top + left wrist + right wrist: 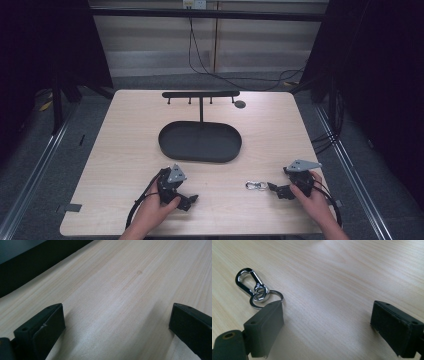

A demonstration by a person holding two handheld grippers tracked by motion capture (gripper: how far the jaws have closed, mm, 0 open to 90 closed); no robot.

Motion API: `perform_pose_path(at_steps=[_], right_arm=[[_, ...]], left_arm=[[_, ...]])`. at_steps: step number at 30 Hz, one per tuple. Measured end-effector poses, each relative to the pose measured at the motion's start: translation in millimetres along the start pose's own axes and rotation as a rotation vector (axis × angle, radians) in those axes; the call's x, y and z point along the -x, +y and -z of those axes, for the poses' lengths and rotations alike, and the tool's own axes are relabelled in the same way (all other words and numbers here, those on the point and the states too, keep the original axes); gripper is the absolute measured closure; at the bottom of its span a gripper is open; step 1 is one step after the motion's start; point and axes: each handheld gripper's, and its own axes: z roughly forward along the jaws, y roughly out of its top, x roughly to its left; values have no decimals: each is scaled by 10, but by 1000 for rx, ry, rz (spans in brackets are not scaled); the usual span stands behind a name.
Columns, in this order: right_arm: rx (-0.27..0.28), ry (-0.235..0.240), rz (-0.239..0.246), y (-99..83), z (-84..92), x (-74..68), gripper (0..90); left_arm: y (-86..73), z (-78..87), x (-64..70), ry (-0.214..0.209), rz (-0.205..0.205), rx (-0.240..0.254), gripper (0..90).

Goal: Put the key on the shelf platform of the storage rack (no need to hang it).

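Right gripper [272, 187] rested low over the near right part of the wooden table [125, 145], held in the person's right hand [315, 197], with its cable looping back toward the near edge and its grey three-cornered plate [302, 164] facing up. Its jaws stood wide apart with bare wood between them, so nothing was grasped. A metal key clip [255, 186], consisting of a polished carabiner-style hook joined to a split ring, lay flat on the table just beside the jaw tips, on the side toward the table's middle. In the right gripper view, the key clip [254, 288] lay at the upper left, and the tip of the left-hand jaw overlapped the near edge of the ring; whether it touched the ring could not be determined. The opposite jaw stood well apart from the clip. Left gripper [186, 201] sat on the near left part of the table, held in the person's left hand [157, 210], its own cable curving round toward the near edge. Its jaws were likewise released and spread wide, with plain table surface [112, 302] between them in the left gripper view. A dark oval tray [170, 145] stood near the centre of the table, well apart from both grippers and from the key clip. Behind the tray, a thin post carried a dark horizontal hook bar [200, 94] with short pegs hanging beneath it. A small dark disc [240, 104] lay on the table just beside the right end of that bar.
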Motion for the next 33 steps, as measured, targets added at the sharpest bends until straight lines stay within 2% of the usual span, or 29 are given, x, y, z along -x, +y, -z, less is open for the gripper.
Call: perform_pose_path(at_steps=[10,13,14,16,20,23,25,27,28,30,32,33], right_arm=[[-2,7,9,-4,7,11,110],[-47,18,21,33,30,11,126],[-47,18,21,33,30,11,126],[-92,34,47,88,50,-33,146],[-102,71,93,150,100,-109,156],[-117,111,111,202,113,-126,155],[-122,121,110,220,115,-131,156],[-152,141,140,284,106,-148,166],[-152,141,140,284,106,-148,166],[-163,172,171,368,113,-190,191],[-203,188,207,426,115,-232,234],[-203,188,207,426,115,-232,234]], left_arm=[[0,0,0,0,0,0,0],[0,0,-1,0,0,0,0],[0,0,-1,0,0,0,0],[0,0,0,0,0,0,0],[0,0,0,0,0,0,0],[0,0,0,0,0,0,0],[0,0,0,0,0,0,0],[0,0,0,0,0,0,0],[0,0,0,0,0,0,0],[0,0,0,0,0,0,0],[0,0,0,0,0,0,0],[0,0,0,0,0,0,0]])
